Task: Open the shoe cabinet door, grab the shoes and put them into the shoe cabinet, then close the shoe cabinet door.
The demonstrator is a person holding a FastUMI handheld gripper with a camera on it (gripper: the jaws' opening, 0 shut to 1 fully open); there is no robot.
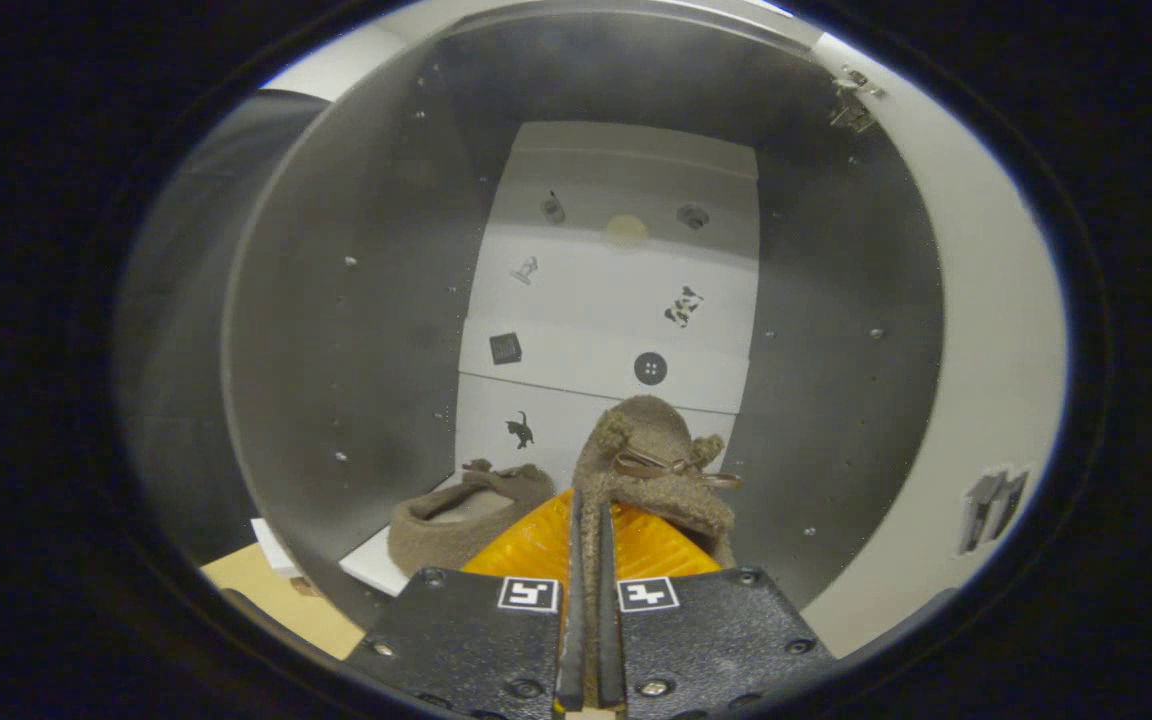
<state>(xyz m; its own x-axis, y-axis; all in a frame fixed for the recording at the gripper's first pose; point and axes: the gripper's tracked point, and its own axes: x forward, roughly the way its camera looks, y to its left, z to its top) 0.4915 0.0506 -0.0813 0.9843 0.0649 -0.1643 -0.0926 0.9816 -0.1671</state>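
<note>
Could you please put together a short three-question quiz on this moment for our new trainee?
1. True or false: the gripper is shut on a fuzzy brown slipper, pinching its edge between both fingers.
2. Where is the second slipper?
A. On the floor outside the cabinet
B. On the cabinet shelf, beside the fingers
C. Stacked on top of the held slipper
3. Fill in: the held slipper is pointed into the open ____.

Key
1. True; the fingers are nearly together with the slipper's fabric edge between them.
2. B; it lies on the white shelf, apart from the held one.
3. Cabinet; its grey side walls and white back panel surround the slipper.
</note>
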